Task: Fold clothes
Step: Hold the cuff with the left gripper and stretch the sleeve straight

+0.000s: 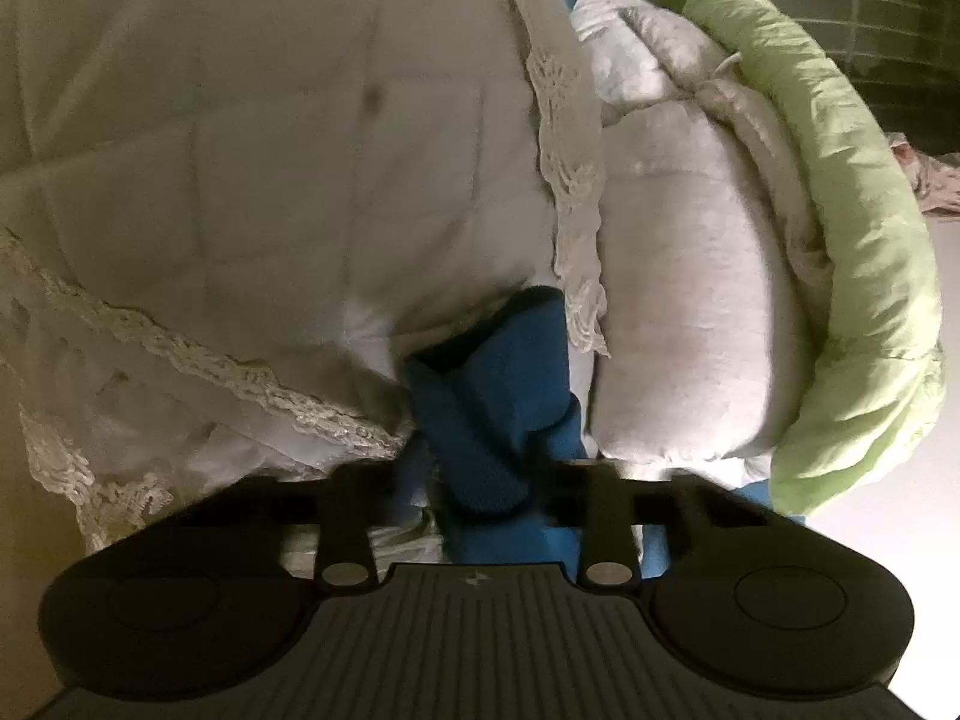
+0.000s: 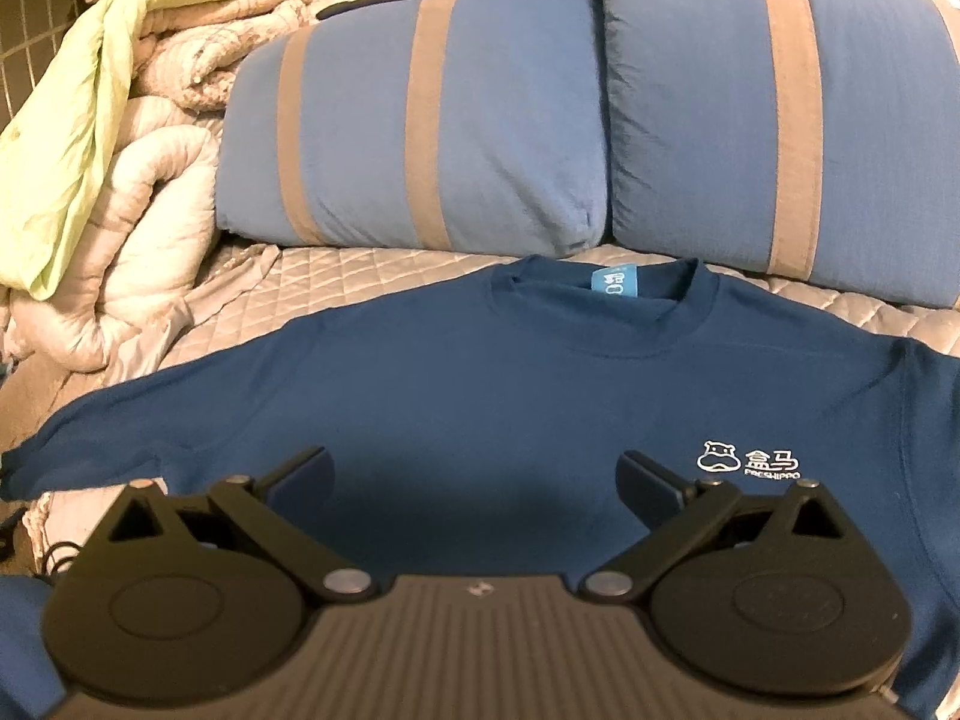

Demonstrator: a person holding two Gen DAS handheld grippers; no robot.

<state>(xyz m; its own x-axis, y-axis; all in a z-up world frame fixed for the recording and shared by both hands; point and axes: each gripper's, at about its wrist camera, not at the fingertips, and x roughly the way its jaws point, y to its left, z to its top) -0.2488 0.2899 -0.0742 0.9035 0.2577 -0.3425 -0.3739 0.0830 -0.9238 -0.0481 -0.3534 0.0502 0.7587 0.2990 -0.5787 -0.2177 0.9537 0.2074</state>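
The left tool [image 1: 489,480] has its two black fingers drawn in close on a bunched fold of the dark blue knit long-sleeved shirt [image 1: 498,408], and the cloth rises as a thick ridge straight ahead of the fingertips, pinched between them. Ahead and to the left of that tool lies a white quilted bedspread [image 1: 240,150] with a strip of cream lace trim [image 1: 570,180] running across it; to the right of the tool sits a rolled pale grey padded quilt [image 1: 690,300], wrapped on its far right side by a light green crinkled blanket [image 1: 858,228]. The right tool [image 2: 474,480] hangs just above the chest of the same shirt [image 2: 480,372], its fingers standing wide apart with nothing between them, only flat blue cloth beneath. The shirt lies spread face up on the bed, its round collar and light blue neck label [image 2: 612,281] straight ahead of the right tool, one sleeve stretching away to the tool's left, and a small white hippo logo [image 2: 747,459] printed just to the right of the right-hand finger. Beyond the collar two blue pillows with tan stripes [image 2: 510,138] lean side by side, and far to the left of the tool the quilt and green blanket are heaped together.
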